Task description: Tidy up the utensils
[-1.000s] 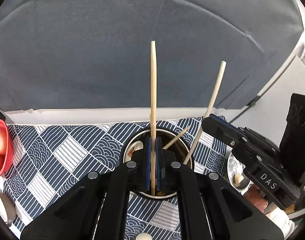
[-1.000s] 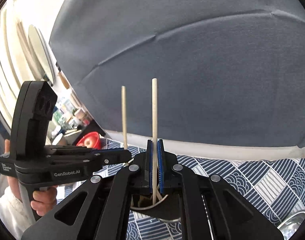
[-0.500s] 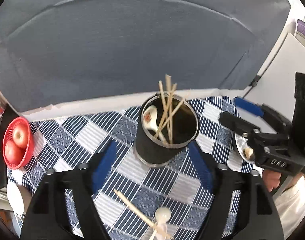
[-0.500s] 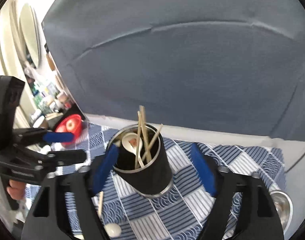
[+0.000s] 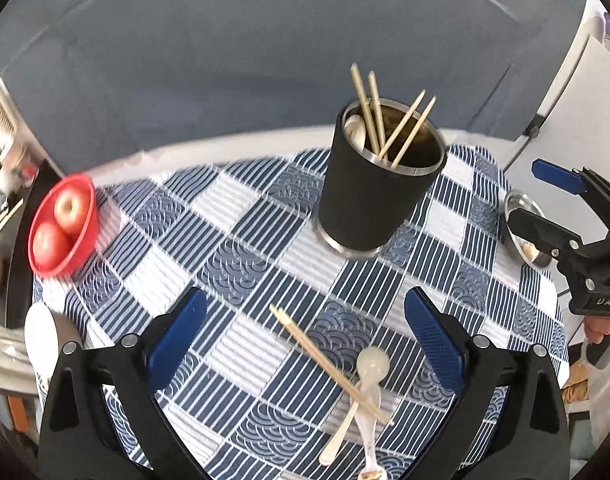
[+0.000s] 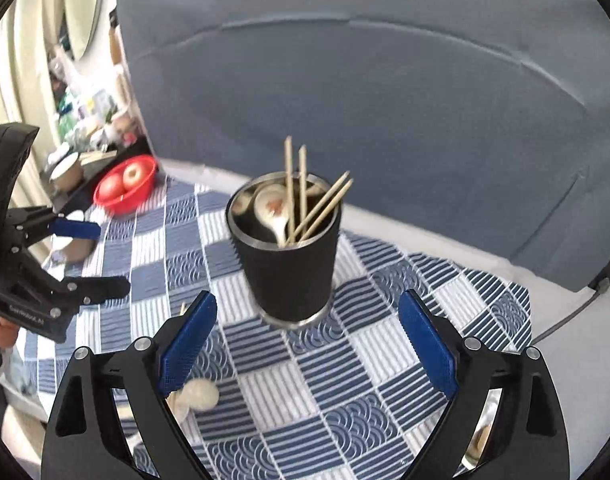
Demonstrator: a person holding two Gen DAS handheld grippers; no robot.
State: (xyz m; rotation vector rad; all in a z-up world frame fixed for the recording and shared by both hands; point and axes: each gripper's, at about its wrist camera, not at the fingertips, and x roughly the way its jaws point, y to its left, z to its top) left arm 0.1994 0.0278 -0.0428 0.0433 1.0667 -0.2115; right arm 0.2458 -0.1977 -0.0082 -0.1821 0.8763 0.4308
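Where chopsticks (image 5: pixel 331 364) cross spoons (image 5: pixel 367 384), red apple bowl (image 5: pixel 61 226) well apart.

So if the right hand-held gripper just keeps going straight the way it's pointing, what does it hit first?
Most likely the black utensil cup, which sits centred between the open fingers of the right hand-held gripper. Depth is unclear, so it might meet the checked tablecloth just before the cup instead.
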